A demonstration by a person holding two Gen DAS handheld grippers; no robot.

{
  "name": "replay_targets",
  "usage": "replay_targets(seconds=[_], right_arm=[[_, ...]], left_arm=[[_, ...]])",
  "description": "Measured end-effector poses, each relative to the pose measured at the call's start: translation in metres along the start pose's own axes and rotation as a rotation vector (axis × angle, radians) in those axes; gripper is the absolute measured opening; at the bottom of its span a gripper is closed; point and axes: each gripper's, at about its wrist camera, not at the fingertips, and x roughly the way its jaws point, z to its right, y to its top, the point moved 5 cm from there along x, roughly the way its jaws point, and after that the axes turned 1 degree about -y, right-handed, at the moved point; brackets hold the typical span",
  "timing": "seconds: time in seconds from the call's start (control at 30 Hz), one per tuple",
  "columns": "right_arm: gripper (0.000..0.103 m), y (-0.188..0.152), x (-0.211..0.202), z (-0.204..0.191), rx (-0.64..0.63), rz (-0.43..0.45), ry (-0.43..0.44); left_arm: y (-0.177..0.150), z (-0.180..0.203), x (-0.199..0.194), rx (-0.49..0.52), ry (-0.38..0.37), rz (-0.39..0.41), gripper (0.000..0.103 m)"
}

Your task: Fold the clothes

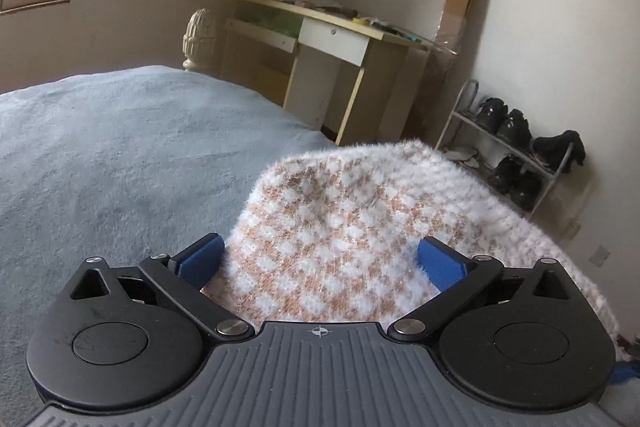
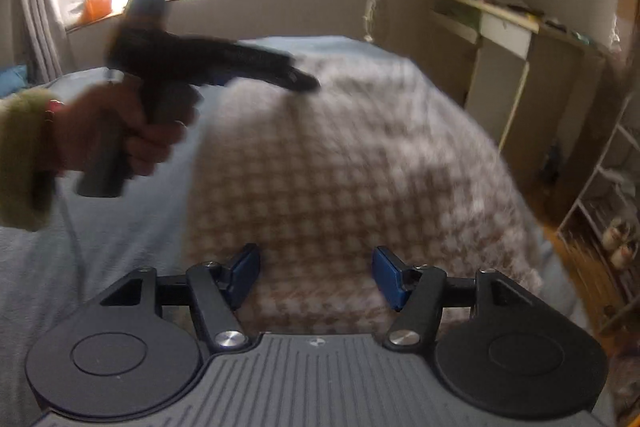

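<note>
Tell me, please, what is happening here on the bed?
A person is folding a fuzzy checked sweater that lies on a bed with a blue blanket. Each hand holds a two-finger tool. The left tool is open, with the sweater under and between its fingers but not pinched. The right tool is also open above the sweater and holds nothing. In the right view, the left hand hovers over the sweater's far side.
</note>
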Motion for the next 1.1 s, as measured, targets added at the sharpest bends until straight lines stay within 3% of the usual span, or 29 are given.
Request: replay_targets(seconds=[0.07,0.13,0.23,0.37,0.47,0.63,0.73,0.83,0.97,1.1], right_arm=[[0.068,0.001,0.001,0.014,0.106,0.004,0.015],[0.060,0.007,-0.024,0.016,0.120,0.044,-0.039],[0.060,0.015,-0.062,0.014,0.131,0.103,-0.110],[0.060,0.018,-0.089,-0.040,-0.077,0.121,-0.147],[0.060,0.015,-0.087,-0.073,-0.178,0.096,-0.221],[0.062,0.003,-0.103,-0.099,-0.021,0.057,-0.203],[0.069,-0.014,-0.110,-0.118,0.110,0.024,-0.174],[0.074,-0.026,-0.115,-0.140,0.227,0.012,-0.185],[0.087,-0.030,-0.126,-0.172,0.333,0.021,-0.230],[0.098,-0.026,-0.136,-0.201,0.301,0.037,-0.313]], left_arm=[[0.004,0.004,0.005,0.001,0.007,-0.006,0.103],[0.009,0.009,0.010,0.000,0.013,-0.012,0.103],[0.009,0.014,0.009,0.012,0.027,-0.010,0.103],[0.015,0.018,-0.004,0.031,0.077,0.019,0.103],[0.029,0.011,-0.039,0.058,0.115,0.070,0.103],[0.055,-0.002,-0.134,0.207,0.088,0.086,0.103],[0.038,-0.005,-0.195,0.312,0.057,-0.005,0.103],[0.004,-0.011,-0.245,0.337,0.021,-0.095,0.103],[-0.051,-0.024,-0.283,0.197,-0.012,-0.177,0.103],[-0.091,-0.032,-0.302,0.025,-0.015,-0.186,0.103]])
